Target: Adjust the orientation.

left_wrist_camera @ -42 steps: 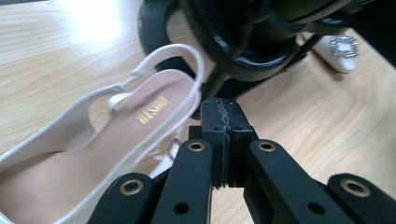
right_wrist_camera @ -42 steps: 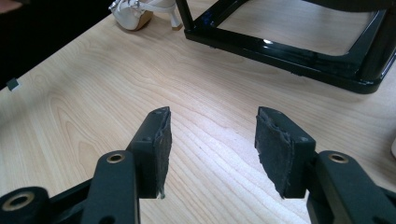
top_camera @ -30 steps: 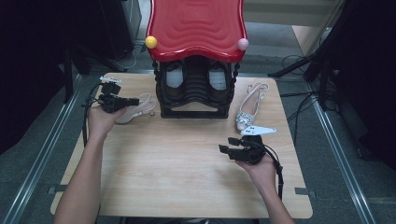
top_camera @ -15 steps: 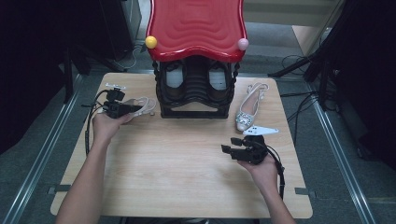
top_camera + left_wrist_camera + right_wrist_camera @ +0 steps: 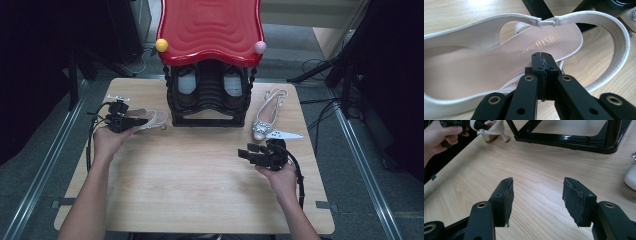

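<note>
We lower the left hand-held gripper [image 5: 131, 121], clenched on the white shoe's [image 5: 150, 119] strap, onto the worktop [image 5: 200, 185] beside the rack [image 5: 210, 95]. The right hand-held gripper [image 5: 248, 153], empty, has just been opening; placement appears near.

On my feed I can read one marking: gold lettering stamped on the pink insole [image 5: 499, 62] of the pale slingback shoe [image 5: 614, 32], roughly "BUSTO CLASSIC" with the first letters unsure, running toward its heel strap; no other text is legible to me
</note>
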A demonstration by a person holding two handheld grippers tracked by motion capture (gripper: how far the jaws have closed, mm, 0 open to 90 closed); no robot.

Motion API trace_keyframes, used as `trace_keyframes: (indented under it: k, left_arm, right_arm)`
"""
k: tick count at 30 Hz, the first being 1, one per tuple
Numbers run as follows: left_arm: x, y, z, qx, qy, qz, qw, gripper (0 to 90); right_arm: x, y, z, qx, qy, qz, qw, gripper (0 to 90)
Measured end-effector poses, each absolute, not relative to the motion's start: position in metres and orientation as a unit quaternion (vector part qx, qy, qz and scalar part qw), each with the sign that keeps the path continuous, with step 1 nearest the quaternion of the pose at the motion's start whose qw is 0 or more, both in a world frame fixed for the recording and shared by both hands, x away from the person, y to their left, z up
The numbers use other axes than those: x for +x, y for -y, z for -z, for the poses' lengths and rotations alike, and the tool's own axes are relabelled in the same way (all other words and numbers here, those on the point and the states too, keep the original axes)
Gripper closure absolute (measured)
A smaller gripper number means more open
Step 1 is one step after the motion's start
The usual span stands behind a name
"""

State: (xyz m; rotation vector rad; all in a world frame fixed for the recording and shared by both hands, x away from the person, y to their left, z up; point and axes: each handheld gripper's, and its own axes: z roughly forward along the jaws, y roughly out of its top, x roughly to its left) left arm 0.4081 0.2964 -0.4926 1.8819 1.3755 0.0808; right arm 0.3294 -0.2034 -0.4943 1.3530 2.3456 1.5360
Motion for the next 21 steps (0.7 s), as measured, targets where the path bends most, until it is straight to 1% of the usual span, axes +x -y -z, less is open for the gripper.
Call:
trace_keyframes:
  k: [14, 21]
  left_arm:
    - [0.394, -0.311, 0.495, 0.737, -0.552, -0.031, 0.389, 90.0]
    - [0.387, -0.322, 0.495, 0.727, -0.567, -0.032, 0.387, 90.0]
  right_arm:
    - [0.342, 0.193, 0.497, 0.422, -0.772, -0.475, 0.031, 43.0]
    - [0.346, 0.189, 0.499, 0.423, -0.775, -0.469, 0.025, 43.4]
